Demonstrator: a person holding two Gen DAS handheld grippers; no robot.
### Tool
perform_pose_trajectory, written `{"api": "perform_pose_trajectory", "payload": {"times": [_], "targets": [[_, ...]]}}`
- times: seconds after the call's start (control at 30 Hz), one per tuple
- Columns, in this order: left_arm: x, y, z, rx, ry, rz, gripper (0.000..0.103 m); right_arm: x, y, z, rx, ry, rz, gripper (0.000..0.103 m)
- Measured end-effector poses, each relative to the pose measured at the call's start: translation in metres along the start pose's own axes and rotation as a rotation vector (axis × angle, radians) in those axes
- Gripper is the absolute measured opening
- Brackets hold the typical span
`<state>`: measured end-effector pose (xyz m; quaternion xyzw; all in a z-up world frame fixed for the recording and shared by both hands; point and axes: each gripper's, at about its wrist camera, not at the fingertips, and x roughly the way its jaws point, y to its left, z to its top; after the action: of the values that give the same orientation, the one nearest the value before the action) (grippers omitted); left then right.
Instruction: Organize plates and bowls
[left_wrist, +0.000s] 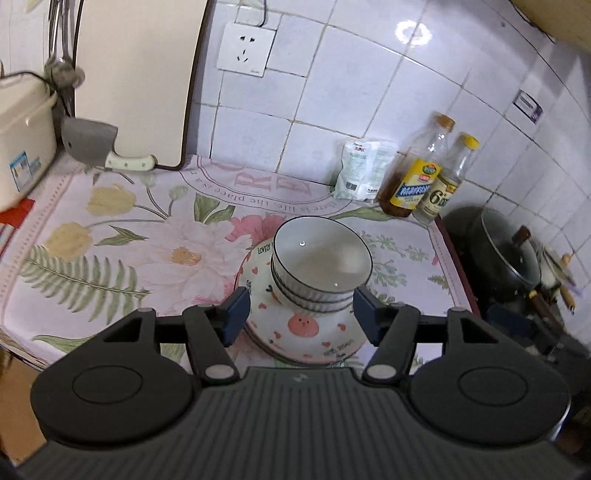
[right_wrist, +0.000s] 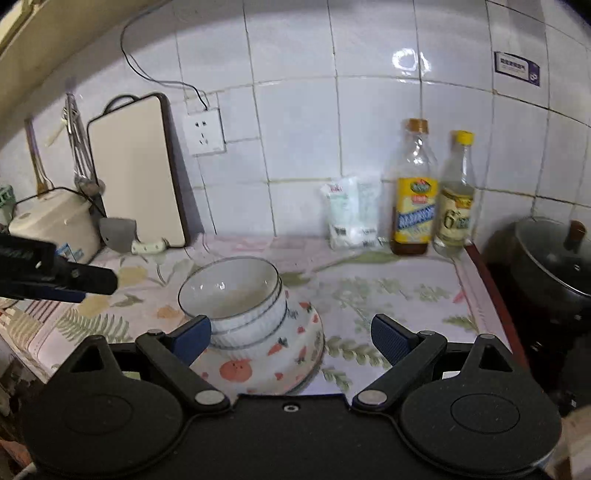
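Now at centre frame on the floral-clothed counter: cartoon-printed plates stacked rim to rim, ribbed white bowls nested on top. Both claws apart and empty above the pile, the left claw straddling it from the lower frame, the right claw likewise. Stacking apparently finished; no loose crockery visible elsewhere. Upper right, two bottles against the tiles.

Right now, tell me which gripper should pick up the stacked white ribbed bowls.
Left, probably. The white ribbed bowls sit centred ahead of the open left gripper, which holds nothing. The right gripper is open too, but the bowls lie off towards its left finger, so it would need to shift sideways.
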<state>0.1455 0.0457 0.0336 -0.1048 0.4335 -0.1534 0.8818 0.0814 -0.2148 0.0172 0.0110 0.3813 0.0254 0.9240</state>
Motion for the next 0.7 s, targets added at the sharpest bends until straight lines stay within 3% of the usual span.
{"api": "perform_pose_trajectory", "payload": {"times": [0.2, 0.3, 0.33, 0.53, 0.7], "targets": [[-0.026, -0.011, -0.013, 0.043, -0.018, 0.036, 0.072, -0.024, 0.005, 0.004, -0.004, 0.059, -0.159, 0.100], [-0.035, -0.014, -0.019, 0.062, -0.028, 0.071, 0.092, -0.037, 0.001, 0.002, 0.004, 0.052, -0.129, 0.100], [-0.038, -0.015, -0.022, 0.067, -0.036, 0.080, 0.094, -0.042, -0.001, 0.000, 0.018, 0.044, -0.124, 0.100], [-0.048, -0.021, -0.032, 0.072, -0.062, 0.214, 0.096, -0.055, -0.003, -0.007, 0.024, 0.037, -0.133, 0.100], [-0.053, -0.015, -0.034, 0.004, -0.037, 0.145, 0.096, -0.069, 0.000, -0.008, 0.009, 0.028, -0.152, 0.100]]}}
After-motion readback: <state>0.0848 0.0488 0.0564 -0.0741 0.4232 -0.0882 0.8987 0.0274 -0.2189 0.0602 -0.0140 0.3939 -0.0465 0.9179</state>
